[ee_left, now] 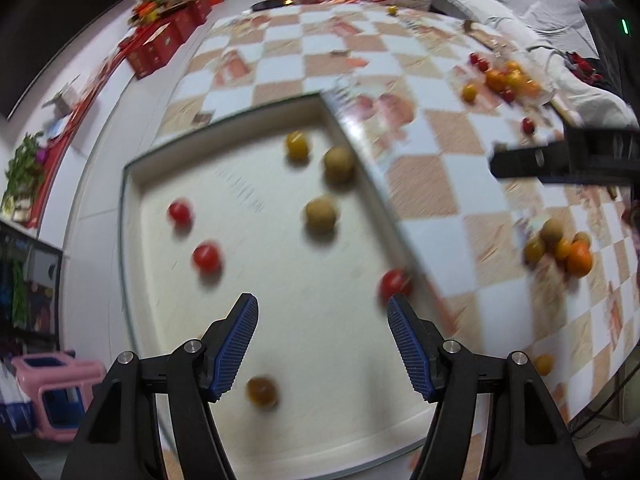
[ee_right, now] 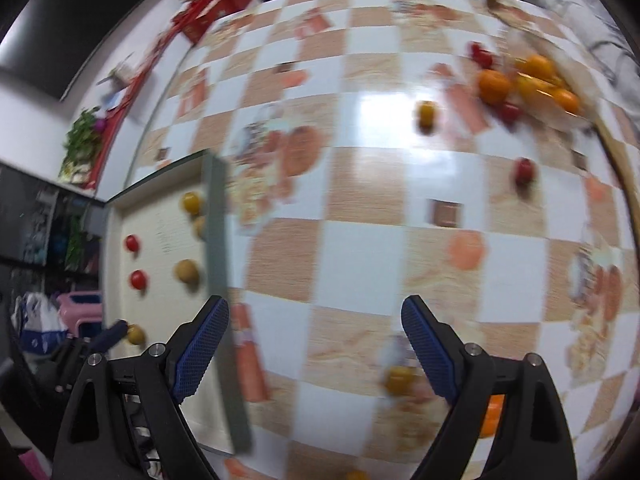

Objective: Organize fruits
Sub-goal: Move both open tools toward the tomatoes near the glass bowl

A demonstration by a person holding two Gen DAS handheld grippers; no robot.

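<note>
A shallow cream tray (ee_left: 248, 120) lies at the table's left; it also shows in the right wrist view (ee_right: 216, 216). It holds red cherry tomatoes (ee_left: 206, 257), brown round fruits (ee_left: 320, 213) and yellow ones (ee_left: 297, 145). My left gripper (ee_left: 322, 344) is open and empty above the tray, with a yellow-brown fruit (ee_left: 262, 392) below it. My right gripper (ee_right: 314, 348) is open and empty over the checkered table, with a yellow fruit (ee_right: 398, 380) near its right finger. Loose fruit clusters lie to the right (ee_left: 560, 246) and far right (ee_right: 528, 80). The frames are blurred.
The checkered tablecloth (ee_right: 360, 260) covers the table. Single fruits lie loose on it (ee_right: 524, 171) (ee_right: 426, 113). Red boxes (ee_left: 160, 40) and clutter stand beyond the far edge. A pink stool (ee_left: 56, 384) stands on the floor at left. The right gripper shows at the left wrist view's right edge (ee_left: 560, 158).
</note>
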